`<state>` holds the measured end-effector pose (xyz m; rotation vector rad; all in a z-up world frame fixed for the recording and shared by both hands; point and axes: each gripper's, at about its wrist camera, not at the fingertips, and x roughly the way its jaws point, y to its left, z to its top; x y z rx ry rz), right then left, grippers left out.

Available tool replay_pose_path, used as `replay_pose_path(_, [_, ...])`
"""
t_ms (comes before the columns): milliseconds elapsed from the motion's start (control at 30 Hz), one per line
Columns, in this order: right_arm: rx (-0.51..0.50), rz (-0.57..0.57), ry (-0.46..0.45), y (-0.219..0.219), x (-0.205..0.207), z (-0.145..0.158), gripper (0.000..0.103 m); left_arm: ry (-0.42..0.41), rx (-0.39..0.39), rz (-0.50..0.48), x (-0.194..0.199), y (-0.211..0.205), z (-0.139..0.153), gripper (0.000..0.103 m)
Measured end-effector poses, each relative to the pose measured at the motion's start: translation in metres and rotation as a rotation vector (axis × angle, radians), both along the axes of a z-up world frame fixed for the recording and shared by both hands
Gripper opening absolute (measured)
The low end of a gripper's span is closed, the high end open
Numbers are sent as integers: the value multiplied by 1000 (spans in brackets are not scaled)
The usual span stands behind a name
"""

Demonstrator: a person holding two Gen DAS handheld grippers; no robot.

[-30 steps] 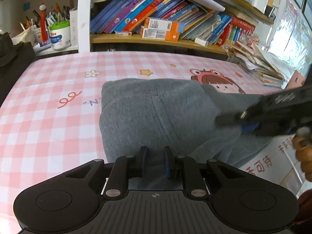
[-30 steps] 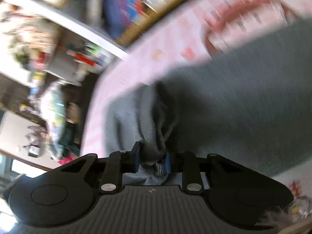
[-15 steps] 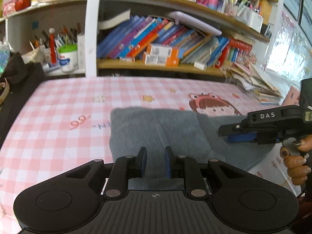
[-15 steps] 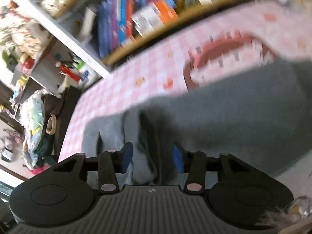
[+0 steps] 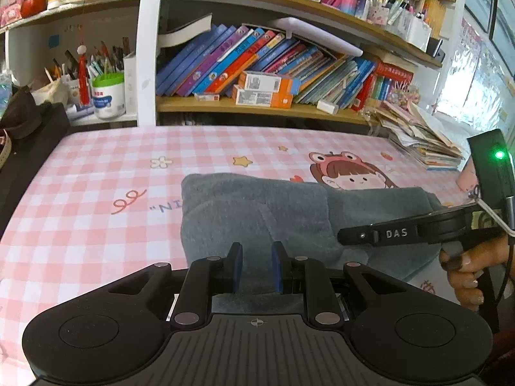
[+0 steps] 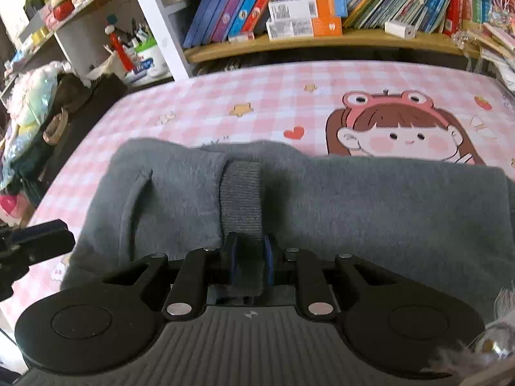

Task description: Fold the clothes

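A grey fleece garment lies folded on the pink checked table; it also fills the right wrist view. My left gripper hovers at the garment's near edge, jaws slightly apart, holding nothing. My right gripper sits over the garment's ribbed cuff, jaws a little apart with cuff fabric between them; I cannot tell whether they pinch it. The right gripper also shows in the left wrist view at the right, low over the cloth.
Bookshelves with books and boxes line the table's far edge. A paper stack sits far right. A pen tub stands far left. A dark bag lies off the left table edge.
The right gripper let go of the bunched cloth, opened, then narrowed again over the cuff. The garment now lies flatter. The left gripper drew back and rose a little.
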<state>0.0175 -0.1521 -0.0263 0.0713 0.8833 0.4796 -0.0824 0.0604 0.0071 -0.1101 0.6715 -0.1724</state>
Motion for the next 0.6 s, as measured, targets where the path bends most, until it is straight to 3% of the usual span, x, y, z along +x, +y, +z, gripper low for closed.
replay_pose_path(400, [-6,-36,-60,-5,-22,18,18,-15,23,-103,-2,-13,2,29])
replay_pose_path(600, [-6,-83,-57,-18,-33,18,32,-14,21,-151,-1,-23,0,34])
